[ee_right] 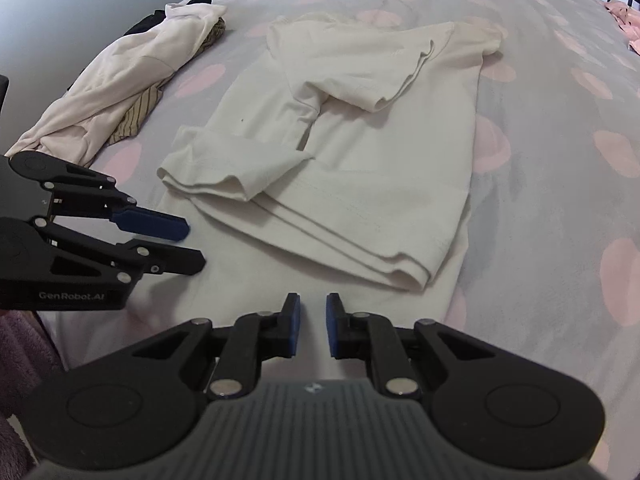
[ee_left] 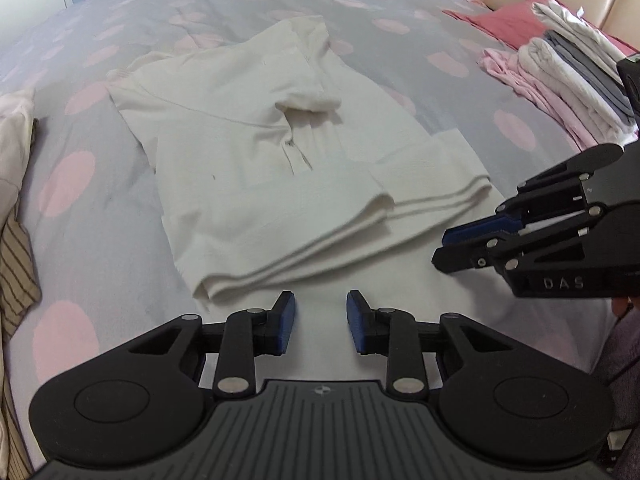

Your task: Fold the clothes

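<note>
Cream shirt (ee_left: 256,152) lies half-folded on spotted bedsheet (ee_left: 80,184), just ahead of both fingertips. Left gripper (ee_left: 321,320) parted, empty. Right gripper (ee_right: 313,324) narrowly parted, empty, hem just beyond pads.

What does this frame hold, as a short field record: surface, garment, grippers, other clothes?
surface: bed with grey sheet and pink dots
garment: cream shirt, partly folded, sides and sleeves turned in, hem toward the grippers
left gripper: open, empty, just short of the hem
right gripper: open with a narrow gap, empty, near the hem
folded stack: on the right by the headboard
unfolded pile: pale and striped clothes on the left
</note>
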Available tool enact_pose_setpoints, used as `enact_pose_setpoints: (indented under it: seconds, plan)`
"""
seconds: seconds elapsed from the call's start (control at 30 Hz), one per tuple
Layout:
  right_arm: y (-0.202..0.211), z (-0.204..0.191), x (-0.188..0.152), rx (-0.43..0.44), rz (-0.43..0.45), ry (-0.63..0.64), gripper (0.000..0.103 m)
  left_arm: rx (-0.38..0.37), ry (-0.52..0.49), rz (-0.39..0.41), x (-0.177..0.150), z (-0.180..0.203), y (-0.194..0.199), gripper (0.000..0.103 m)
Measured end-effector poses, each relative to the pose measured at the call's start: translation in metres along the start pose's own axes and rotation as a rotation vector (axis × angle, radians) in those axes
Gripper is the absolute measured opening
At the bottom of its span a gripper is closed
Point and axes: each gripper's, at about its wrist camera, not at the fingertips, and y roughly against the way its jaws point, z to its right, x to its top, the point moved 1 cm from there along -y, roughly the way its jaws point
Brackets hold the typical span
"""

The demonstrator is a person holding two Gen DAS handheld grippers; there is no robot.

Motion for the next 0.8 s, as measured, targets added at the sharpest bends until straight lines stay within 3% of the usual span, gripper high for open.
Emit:
enact_pose_setpoints:
  seconds: [0.33, 0.5, 0.8]
  plan:
    - [0.005, 0.017, 0.047, -0.049, 0.126, -0.103, 0.017, 0.034, 0.049, 0.133, 0.048, -0.013, -0.003, 0.027]
    - [0.019, 0.027, 0.074, -0.047, 0.209, -0.155, 0.028, 0.045, 0.109, 0.221, 0.068, -0.031, 0.013, 0.027]
    - [0.034, 0.046, 0.056, -0.063, 0.175, -0.159, 0.032, 0.054, 0.181, 0.160, 0.036, -0.061, 0.026, 0.030]
